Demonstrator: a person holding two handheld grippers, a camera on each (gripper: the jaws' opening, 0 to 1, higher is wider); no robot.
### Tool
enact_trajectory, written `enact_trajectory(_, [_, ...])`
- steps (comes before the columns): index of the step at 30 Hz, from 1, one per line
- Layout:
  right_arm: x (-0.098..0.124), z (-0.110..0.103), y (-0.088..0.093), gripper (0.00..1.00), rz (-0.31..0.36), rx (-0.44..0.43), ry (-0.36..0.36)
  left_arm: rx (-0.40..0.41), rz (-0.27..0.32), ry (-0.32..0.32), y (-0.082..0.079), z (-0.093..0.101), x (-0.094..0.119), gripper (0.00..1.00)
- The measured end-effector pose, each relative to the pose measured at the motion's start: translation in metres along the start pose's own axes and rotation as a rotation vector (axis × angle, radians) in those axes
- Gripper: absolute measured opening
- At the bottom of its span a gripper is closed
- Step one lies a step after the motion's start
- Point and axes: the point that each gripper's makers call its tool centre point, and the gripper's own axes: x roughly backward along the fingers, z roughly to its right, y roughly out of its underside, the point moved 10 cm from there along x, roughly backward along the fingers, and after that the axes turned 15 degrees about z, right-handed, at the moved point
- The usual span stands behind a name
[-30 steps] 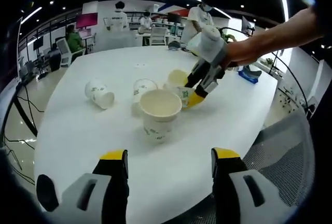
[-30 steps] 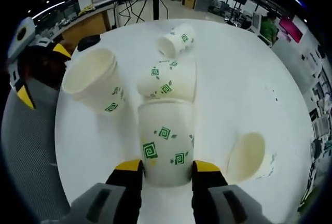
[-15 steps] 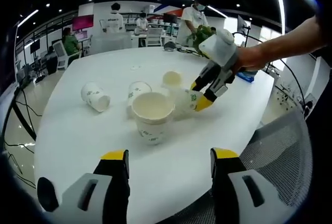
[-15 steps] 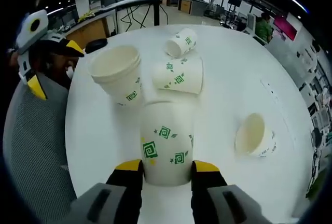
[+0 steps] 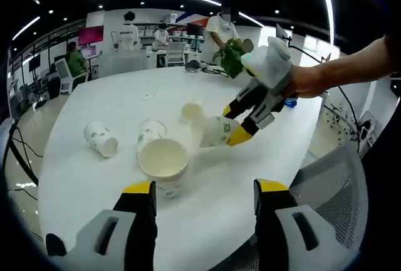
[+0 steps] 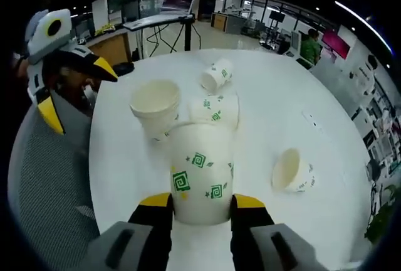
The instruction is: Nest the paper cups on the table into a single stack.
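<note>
My right gripper (image 6: 202, 202) is shut on a white paper cup with green squares (image 6: 200, 172) and holds it above the white table (image 6: 125, 164). In the left gripper view that cup (image 5: 213, 132) lies sideways in the right gripper (image 5: 234, 123), held by a person's hand. Below it an upright cup (image 6: 155, 101) stands mouth up, with a cup on its side (image 6: 219, 109) behind it. Two more cups (image 6: 217, 74) (image 6: 292, 172) lie tipped over. My left gripper (image 5: 205, 189) is open with nothing in it, near the table's front edge, just short of the upright cup (image 5: 163, 161).
A grey mesh chair (image 5: 332, 196) stands at the table's near edge, and the left gripper (image 6: 62, 64) hangs over its seat (image 6: 44, 177). People sit and stand at desks (image 5: 128, 29) beyond the far side of the table (image 5: 81, 183).
The right gripper has lifted its cup up off the table, and the other cups now lie farther below it. The left gripper has drawn back a little.
</note>
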Motion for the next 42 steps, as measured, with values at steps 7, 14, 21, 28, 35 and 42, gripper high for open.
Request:
enact_trajectory(7, [0.006, -0.021, -0.017, 0.35, 0.044, 0.064, -0.031, -0.005, 0.029, 0.027, -0.020, 0.002, -0.009, 0.61])
enact_trajectory(14, [0.008, -0.039, -0.036, 0.35, 0.102, 0.140, -0.067, 0.015, 0.043, 0.060, -0.024, 0.006, -0.020, 0.58])
enact_trajectory(21, [0.009, -0.049, -0.051, 0.35, 0.143, 0.221, -0.100, 0.062, 0.058, 0.081, -0.030, 0.002, -0.026, 0.50])
enact_trajectory(28, [0.012, -0.052, -0.056, 0.35, 0.161, 0.235, -0.101, 0.119, 0.062, 0.104, -0.029, -0.002, -0.031, 0.39])
enact_trajectory(35, [0.017, -0.059, -0.066, 0.35, 0.203, 0.268, -0.115, 0.186, 0.079, 0.144, -0.032, 0.001, -0.034, 0.26])
enact_trajectory(42, [0.013, -0.069, -0.073, 0.35, 0.209, 0.336, -0.138, 0.240, 0.092, 0.176, -0.034, 0.006, -0.031, 0.21])
